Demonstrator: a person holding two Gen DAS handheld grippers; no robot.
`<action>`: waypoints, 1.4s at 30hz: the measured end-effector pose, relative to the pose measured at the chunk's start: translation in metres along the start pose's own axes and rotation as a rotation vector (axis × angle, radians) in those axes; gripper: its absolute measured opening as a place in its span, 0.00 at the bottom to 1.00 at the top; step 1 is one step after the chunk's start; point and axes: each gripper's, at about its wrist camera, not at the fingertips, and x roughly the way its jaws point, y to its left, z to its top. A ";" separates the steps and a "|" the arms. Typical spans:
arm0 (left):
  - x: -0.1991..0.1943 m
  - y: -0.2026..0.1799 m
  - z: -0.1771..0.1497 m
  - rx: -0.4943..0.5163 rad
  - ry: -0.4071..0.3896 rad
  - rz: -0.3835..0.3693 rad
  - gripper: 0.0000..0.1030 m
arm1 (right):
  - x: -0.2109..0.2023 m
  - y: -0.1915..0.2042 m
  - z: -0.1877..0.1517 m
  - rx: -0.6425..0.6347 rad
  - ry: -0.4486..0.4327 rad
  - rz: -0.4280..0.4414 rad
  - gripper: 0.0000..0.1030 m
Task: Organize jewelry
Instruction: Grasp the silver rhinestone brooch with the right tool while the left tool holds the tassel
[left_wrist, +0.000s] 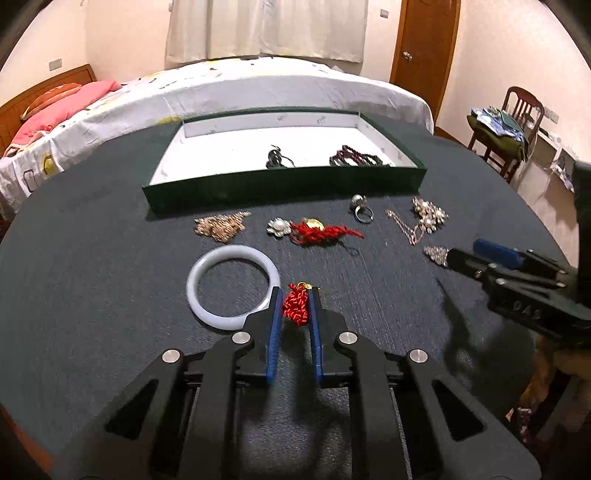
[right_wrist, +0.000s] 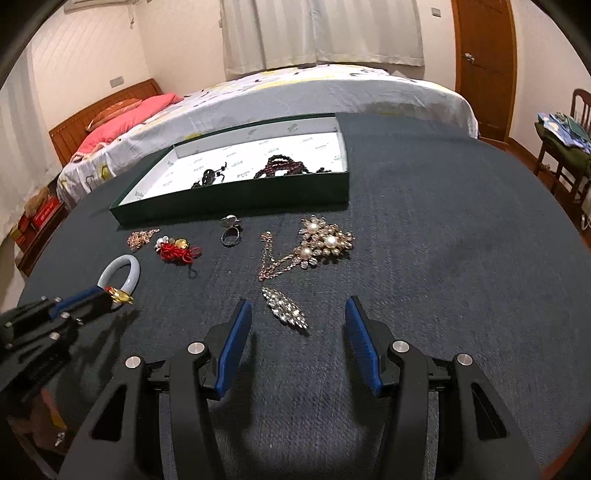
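Red knot charm (left_wrist: 295, 303) sits pinched between the left gripper (left_wrist: 295, 295) pads, just beside the white bangle (left_wrist: 232, 286), likely bound for the green tray (left_wrist: 284, 184), which already holds beads. Right gripper (right_wrist: 295, 314) is spread wide, gripping nothing; crystal brooch (right_wrist: 284, 311) lies between its fingers, nearer the left one, untouched.
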 end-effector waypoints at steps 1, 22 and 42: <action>-0.001 0.002 0.001 -0.004 -0.004 0.000 0.14 | 0.003 0.001 0.001 -0.006 0.003 0.000 0.51; -0.007 0.016 0.001 -0.043 -0.016 0.013 0.14 | 0.008 0.015 -0.006 -0.079 0.059 0.008 0.14; -0.021 0.021 0.017 -0.063 -0.073 0.017 0.14 | -0.024 0.021 0.019 -0.057 -0.049 0.042 0.14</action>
